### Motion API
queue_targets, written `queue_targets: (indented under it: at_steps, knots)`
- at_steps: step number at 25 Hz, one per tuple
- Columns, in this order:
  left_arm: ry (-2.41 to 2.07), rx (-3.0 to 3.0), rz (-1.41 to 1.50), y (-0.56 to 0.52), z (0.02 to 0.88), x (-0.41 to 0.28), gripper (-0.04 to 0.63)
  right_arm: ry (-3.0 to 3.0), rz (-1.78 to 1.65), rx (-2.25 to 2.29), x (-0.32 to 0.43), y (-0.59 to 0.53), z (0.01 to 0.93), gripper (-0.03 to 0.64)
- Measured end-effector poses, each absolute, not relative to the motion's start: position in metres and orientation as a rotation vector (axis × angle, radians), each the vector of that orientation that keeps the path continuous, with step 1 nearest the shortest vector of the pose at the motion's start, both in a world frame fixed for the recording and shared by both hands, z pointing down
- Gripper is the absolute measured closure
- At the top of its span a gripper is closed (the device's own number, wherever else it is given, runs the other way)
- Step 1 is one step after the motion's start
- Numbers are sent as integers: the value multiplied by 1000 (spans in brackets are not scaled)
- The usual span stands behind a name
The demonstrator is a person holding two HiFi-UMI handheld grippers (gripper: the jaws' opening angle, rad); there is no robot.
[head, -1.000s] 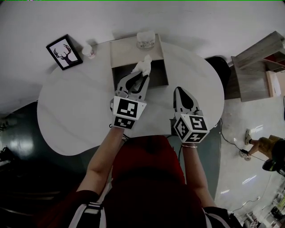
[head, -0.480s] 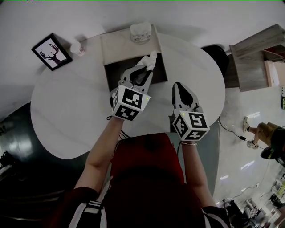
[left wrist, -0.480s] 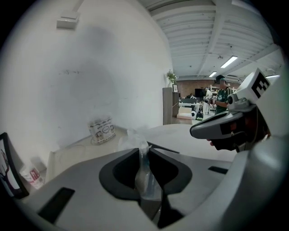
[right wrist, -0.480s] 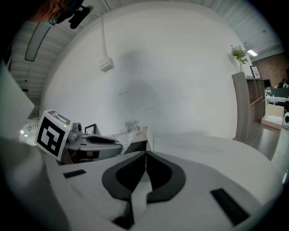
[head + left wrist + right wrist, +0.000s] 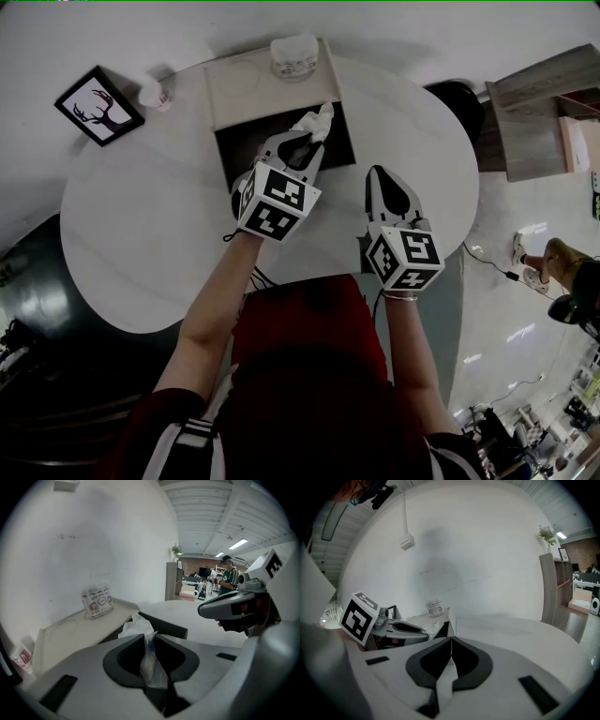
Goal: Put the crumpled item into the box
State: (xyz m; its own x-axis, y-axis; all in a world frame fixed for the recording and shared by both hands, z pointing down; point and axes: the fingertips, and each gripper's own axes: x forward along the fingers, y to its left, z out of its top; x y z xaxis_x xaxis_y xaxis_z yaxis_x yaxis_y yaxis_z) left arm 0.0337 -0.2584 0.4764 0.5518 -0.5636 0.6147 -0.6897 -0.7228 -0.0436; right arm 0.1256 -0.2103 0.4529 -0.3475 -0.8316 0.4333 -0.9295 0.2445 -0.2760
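Head view shows the left gripper [image 5: 314, 141] held over the open box [image 5: 230, 150] at the far side of the surface [image 5: 141, 225]. The crumpled item [image 5: 320, 119] projects beyond the gripper tips, above the far right part of the box opening. In the left gripper view, the fingers [image 5: 123, 660] are closed onto the crumpled item [image 5: 138, 627], a thin, pale, wrinkled sheet. It is pinched between the pads, and only the thickness of the material keeps them apart. The item is carried clear of the box and is not yet inside it.

The right gripper [image 5: 378, 173] is held nearer, to the right of the box. Its fingers are seen pressed together in the right gripper view, with nothing between them.

The step in hand is judged to be placement, with the item already positioned above the opening. For the next move, the left gripper should be lowered into the box and the fingers opened. Because the item appears light and thin, it may cling to a pad, so release should be confirmed before withdrawal. The printed container [image 5: 293, 56] on the far flap should be avoided.
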Motion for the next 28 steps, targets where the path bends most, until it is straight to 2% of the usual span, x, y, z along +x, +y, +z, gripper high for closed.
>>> queue_targets:
  at_steps: [28]
  knots:
    - [-949,2472,1154,-258,504,39,508,-2294,743,1667,132,-207,453,601]
